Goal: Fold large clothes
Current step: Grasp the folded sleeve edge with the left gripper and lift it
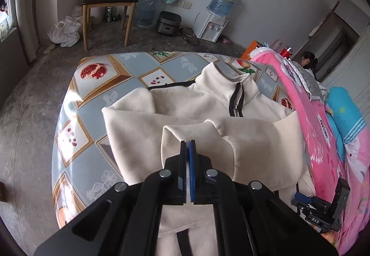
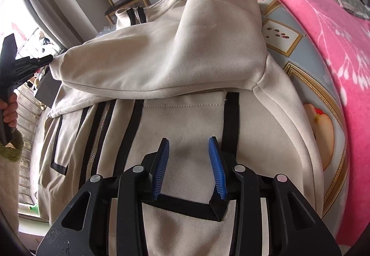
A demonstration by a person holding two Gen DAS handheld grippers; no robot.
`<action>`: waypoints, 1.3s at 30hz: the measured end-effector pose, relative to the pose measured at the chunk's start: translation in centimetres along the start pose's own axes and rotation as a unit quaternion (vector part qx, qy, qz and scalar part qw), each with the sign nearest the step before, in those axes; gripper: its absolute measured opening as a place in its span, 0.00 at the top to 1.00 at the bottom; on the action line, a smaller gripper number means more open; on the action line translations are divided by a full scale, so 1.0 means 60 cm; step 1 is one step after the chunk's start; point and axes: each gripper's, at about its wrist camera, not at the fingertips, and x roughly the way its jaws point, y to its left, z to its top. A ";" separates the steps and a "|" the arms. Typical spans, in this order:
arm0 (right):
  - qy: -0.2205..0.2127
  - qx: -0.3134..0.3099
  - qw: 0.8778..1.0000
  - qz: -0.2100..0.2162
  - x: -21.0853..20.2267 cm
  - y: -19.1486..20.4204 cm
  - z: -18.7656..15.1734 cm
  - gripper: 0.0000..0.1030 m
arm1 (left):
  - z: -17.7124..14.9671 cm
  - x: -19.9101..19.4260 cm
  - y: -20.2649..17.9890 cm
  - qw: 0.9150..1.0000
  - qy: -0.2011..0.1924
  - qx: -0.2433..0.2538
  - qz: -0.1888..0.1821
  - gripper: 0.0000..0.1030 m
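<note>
Left wrist view: a cream, soft-napped fleece jacket (image 1: 208,103) with black trim and a short metal zip at its stand-up collar lies spread on the bench (image 1: 92,98), whose glossy cloth is printed with framed fruit pictures on grey-blue. The left gripper (image 1: 187,143) has its blue ribbed jaws pressed fully together on the edge of a cream sleeve cuff (image 1: 175,138), and the cuff stands up from the garment as a rounded fold. The black linkage points steeply down toward the fabric.

In the right wrist view the same sleeve (image 2: 150,64) stretches across the jacket's chest toward the left gripper at the frame's left edge, where a hand (image 2: 9,110) grips its handle above a green knitted cuff (image 2: 11,149). The right gripper (image 2: 188,140) tilts down over the jacket's lower front, its jaws partly open; the cream panel and a black trim band (image 2: 185,207) lie beneath them, and nothing is pinched between them. A pink floral blanket (image 2: 335,36) lies along the bench's right side.
</note>
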 end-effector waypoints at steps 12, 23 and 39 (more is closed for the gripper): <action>0.009 -0.002 1.000 -0.006 -0.005 0.006 0.001 0.55 | -0.036 0.077 0.072 0.990 0.064 -0.119 -0.033 0.78; 0.010 0.011 1.000 0.002 -0.011 0.000 0.001 0.55 | -0.021 0.113 0.057 0.991 0.078 -0.111 -0.001 0.97; -0.009 0.008 1.000 0.023 -0.092 -0.020 0.039 0.55 | -0.059 0.032 0.082 0.995 0.006 -0.083 0.059 0.98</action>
